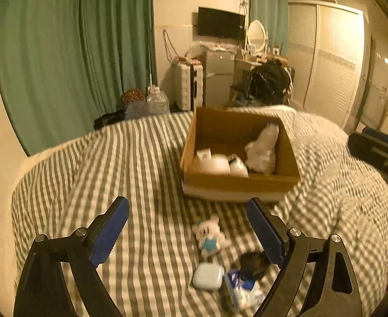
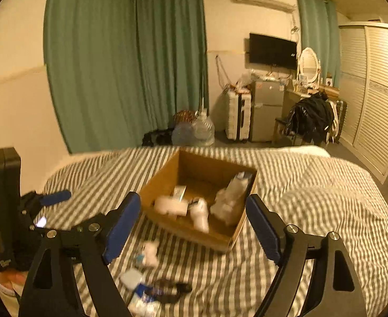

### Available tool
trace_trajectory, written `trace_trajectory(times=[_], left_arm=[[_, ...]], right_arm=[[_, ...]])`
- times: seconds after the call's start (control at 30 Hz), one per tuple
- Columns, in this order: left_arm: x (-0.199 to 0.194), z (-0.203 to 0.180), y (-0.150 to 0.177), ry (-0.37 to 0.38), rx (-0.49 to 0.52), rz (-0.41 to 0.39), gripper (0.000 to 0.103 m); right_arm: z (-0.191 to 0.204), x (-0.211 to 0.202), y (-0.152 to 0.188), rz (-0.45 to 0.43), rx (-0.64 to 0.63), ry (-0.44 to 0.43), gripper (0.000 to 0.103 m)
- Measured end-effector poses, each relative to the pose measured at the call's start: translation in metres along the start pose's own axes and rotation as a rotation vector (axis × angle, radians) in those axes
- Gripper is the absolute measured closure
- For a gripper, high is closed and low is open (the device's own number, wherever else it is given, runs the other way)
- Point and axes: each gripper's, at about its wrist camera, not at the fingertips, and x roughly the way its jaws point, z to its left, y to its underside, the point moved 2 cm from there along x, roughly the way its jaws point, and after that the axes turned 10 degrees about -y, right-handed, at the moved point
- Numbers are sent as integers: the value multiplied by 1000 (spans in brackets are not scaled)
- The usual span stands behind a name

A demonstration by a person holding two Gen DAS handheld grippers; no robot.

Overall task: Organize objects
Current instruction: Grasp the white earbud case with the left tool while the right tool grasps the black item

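An open cardboard box [image 1: 236, 182] [image 2: 167, 219] stands on the striped bed and holds several white items. In front of it lie a small white plush toy [image 1: 209, 233] [image 2: 150, 253], a white case [image 1: 208, 276] [image 2: 133, 277], a blue-white packet [image 1: 240, 289] [image 2: 141, 301] and a dark object [image 1: 254, 261] [image 2: 171, 289]. My left gripper [image 1: 188, 208] is open and empty, above the loose items. My right gripper [image 2: 194, 206] is open and empty, in front of the box. The left gripper also shows at the left edge of the right wrist view [image 2: 48, 200].
The bed is covered by a grey-white striped duvet [image 1: 130, 174]. Beyond its far edge are green curtains [image 1: 69, 52], water jugs [image 1: 156, 101], a suitcase, a small fridge [image 1: 219, 76], a chair with dark clothes [image 2: 310, 119] and a wardrobe [image 2: 379, 100].
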Motion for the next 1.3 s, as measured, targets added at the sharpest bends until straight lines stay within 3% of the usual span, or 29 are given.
trace_trajectory(times=[0.13,0.27,0.47,0.7,0.93,1.0,1.07,1.13,1.3], left_arm=[[20,-7,40,-21,35,50,10],[56,-14,79,-6,71,163,10],[90,-22,110,-34,131,264,10],[97,-44,125,-40,243,259,10],[105,-57,134,31,282,296,10],[106,-63,137,54,296,296,16],[107,-66,137,89,293,305,41],[104,-65,137,83,286,296,52],[91,-55,133,84,235,295,52]], right_arm=[[6,23,38,80,8,4,21],[3,55,85,170,43,9,21],[-4,97,138,289,83,-36,21],[-12,103,148,318,117,-50,21],[-14,103,148,322,137,-33,21],[-14,105,148,330,139,-30,21],[-14,108,150,339,137,-27,21],[-13,111,152,348,133,-31,21],[-10,113,154,347,128,-56,21]])
